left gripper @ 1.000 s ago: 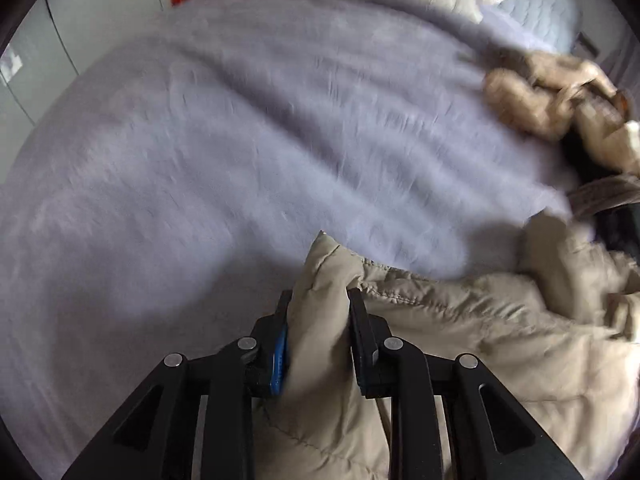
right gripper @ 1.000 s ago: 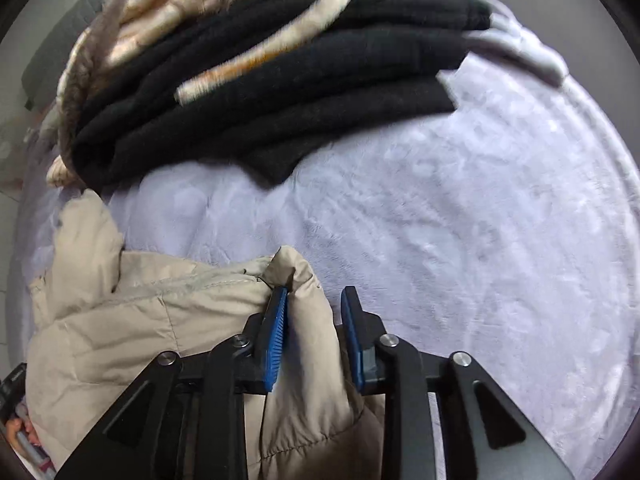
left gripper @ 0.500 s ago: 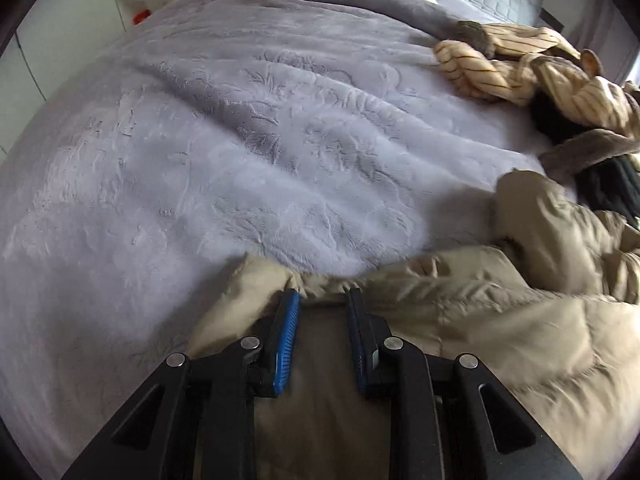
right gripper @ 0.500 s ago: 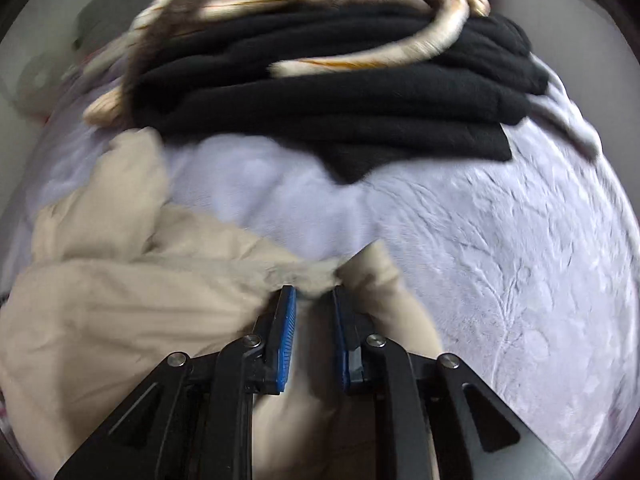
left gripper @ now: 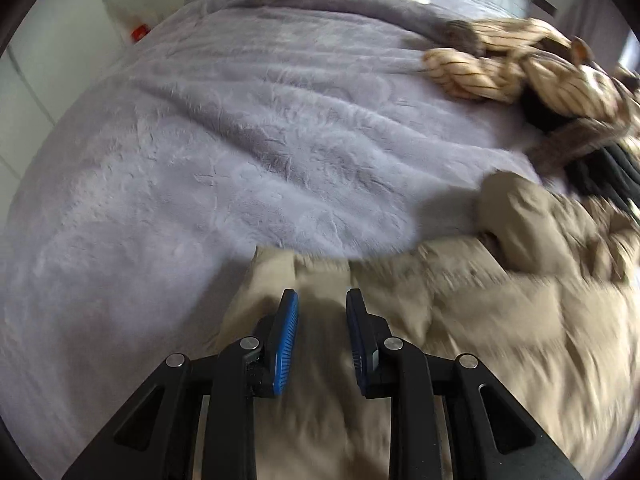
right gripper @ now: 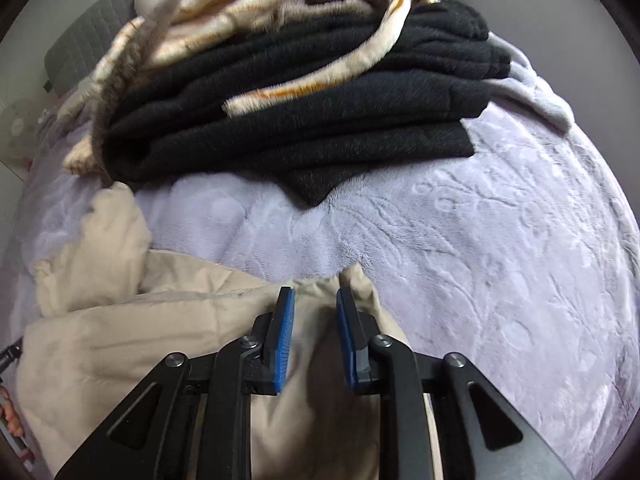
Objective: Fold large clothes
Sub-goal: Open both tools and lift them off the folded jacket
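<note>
Fold in progress: left tongs (left gripper: 322,300) and right tongs (right gripper: 315,298), both narrowly parted, each pinch a hem corner of the beige quilted padded jacket (right gripper: 120,332) lying rumpled, unfolded, on the lilac plush bed (right gripper: 500,248); the right jaws have just been opening

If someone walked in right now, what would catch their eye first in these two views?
Probably the puffy beige jacket, crumpled on the lilac bedspread under both grippers. Behind it, in the right wrist view, a folded stack of black clothes stands out, with a cream striped garment draped on top.
</note>
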Tool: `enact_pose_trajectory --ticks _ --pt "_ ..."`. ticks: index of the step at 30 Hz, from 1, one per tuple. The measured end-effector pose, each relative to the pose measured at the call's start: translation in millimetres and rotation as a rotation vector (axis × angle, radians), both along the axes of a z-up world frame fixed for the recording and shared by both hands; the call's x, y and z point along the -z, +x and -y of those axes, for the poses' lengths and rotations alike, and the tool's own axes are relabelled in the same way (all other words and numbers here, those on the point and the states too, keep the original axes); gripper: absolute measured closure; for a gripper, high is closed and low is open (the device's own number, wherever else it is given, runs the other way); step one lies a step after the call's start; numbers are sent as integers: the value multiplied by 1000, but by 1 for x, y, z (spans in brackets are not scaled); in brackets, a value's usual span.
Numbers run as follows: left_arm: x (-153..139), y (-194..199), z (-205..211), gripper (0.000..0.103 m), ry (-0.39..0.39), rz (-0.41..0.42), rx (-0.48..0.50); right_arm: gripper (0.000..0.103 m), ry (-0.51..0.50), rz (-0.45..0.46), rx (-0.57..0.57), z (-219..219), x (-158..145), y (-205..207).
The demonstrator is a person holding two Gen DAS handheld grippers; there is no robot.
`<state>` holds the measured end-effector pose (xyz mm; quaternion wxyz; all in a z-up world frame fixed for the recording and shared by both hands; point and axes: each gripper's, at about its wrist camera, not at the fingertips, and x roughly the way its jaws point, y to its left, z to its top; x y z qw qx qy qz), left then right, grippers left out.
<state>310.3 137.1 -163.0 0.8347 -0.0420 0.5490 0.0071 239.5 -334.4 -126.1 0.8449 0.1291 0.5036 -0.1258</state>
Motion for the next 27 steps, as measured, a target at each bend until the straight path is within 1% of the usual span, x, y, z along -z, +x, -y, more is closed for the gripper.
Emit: enact_pose_trajectory --ticks 1,4,5,6,7,8,9,11,12,14,15,17,19,20,23,27 --pt "-6 -7 -1 76 -9 -5 14 69 9 11 -2 -3 -8 -8" --pt "-21 -32 -1 76 -44 -23 37 67 44 28 -9 -11 -26 -32" --pt "-25 -42 1 62 -50 -28 27 65 62 26 -10 -15 -31 -41" --pt "-28 -50 2 25 -53 -30 27 64 76 22 -10 -24 -33 -49" --pt "-32 -60 3 14 -53 -21 17 62 90 18 -9 -27 -32 -55" --pt "-38 -71 4 12 -56 10 7 62 107 14 -7 -31 -35 -65" --pt "-42 -78 6 12 -59 21 12 61 119 10 -6 -31 -29 -72" --pt "-43 -92 10 12 -71 -4 27 59 150 -1 -6 -40 -30 -94" --pt "-43 -97 11 12 -78 -21 26 57 159 -6 -7 -37 -20 -97" --pt "-43 -110 13 12 -93 -31 31 46 176 -17 -16 -46 -23 -111" --pt "-43 -117 14 12 -95 -32 38 44 184 -19 -20 -50 -24 -119" --pt "-41 -132 16 12 -97 -60 52 31 207 -26 -31 -58 -25 -134" --pt "-36 -144 17 12 -124 -97 58 25 232 -25 -31 -62 -26 -145" --pt "-35 -149 17 12 -131 -105 58 19 249 -26 -30 -65 -26 -152" --pt "-32 -166 15 12 -117 -115 30 17 287 -16 -22 -70 -27 -167" --pt "-34 -185 12 12 -148 -100 12 17 310 -8 -21 -77 -28 -183"
